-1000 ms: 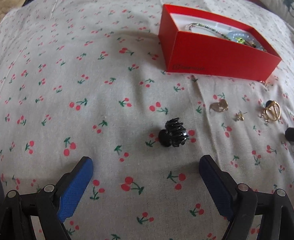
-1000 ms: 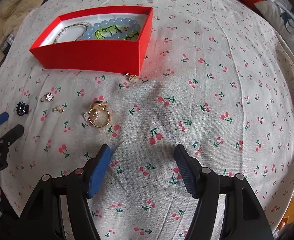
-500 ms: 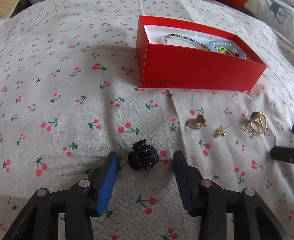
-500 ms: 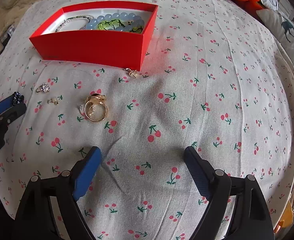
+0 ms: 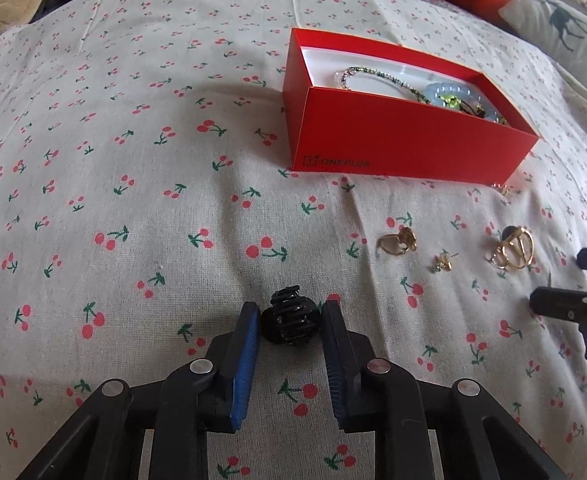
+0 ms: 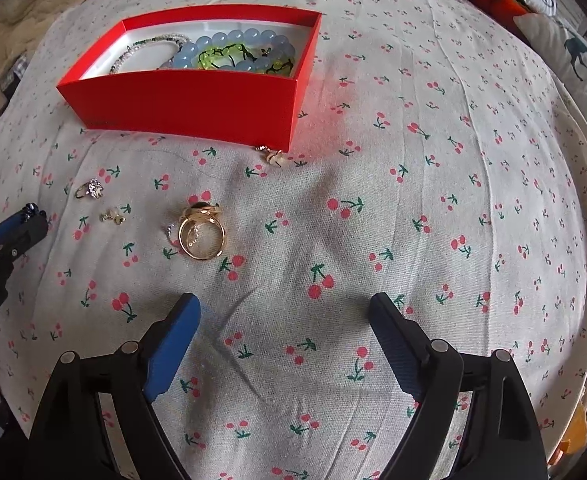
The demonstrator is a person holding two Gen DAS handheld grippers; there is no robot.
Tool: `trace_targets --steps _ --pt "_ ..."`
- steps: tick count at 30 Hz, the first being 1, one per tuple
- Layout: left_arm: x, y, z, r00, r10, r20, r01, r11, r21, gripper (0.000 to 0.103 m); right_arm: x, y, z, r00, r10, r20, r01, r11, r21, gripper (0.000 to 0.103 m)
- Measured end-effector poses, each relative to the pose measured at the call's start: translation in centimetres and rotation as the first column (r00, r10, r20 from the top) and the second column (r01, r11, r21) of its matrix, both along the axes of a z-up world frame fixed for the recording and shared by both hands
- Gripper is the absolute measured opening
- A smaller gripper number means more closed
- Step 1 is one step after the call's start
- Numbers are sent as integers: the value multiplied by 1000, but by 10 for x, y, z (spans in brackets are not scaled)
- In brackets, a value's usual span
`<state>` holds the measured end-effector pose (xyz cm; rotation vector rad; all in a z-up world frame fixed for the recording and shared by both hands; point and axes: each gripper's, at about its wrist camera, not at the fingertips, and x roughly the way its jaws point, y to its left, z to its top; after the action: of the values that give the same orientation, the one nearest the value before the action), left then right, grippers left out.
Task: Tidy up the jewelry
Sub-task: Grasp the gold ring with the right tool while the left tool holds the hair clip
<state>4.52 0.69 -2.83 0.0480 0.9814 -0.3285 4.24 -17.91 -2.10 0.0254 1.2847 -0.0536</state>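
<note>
- The left hand-held gripper (image 5: 290, 322) has just been closing, and its blue pads now sit on both sides of the black hair claw (image 5: 290, 321), touching or all but touching it.
- The claw lies on the cherry-print bed cover (image 5: 141, 184), well in front of the red box (image 5: 393, 140) and off its left corner.
- The grip likely needs a firm, even squeeze across the claw's body so it cannot twist or pinch the fabric.
- A straight lift, then a carry over the box's near wall, should suit.
- The right hand-held gripper (image 6: 284, 322) hangs wide and empty, in front of the box, near the gold rings (image 6: 200, 232).
</note>
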Motion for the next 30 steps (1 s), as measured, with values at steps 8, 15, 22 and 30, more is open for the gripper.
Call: trace_targets --steps 8,15,22,30 --pt "-2 8 4 1000 18 -11 -18 1000 4 25 18 11 8 1000 -3 22 1 996 90 87" --pt "-2 15 5 999 33 -17 -33 999 -2 25 31 13 12 999 -28 38 23 992 121 67" --pt "-3 15 5 999 35 -24 -35 999 1 25 33 13 9 998 -47 32 42 988 150 34" --pt "-4 11 8 999 33 -26 -33 999 -4 25 28 8 13 999 -29 38 22 987 161 24"
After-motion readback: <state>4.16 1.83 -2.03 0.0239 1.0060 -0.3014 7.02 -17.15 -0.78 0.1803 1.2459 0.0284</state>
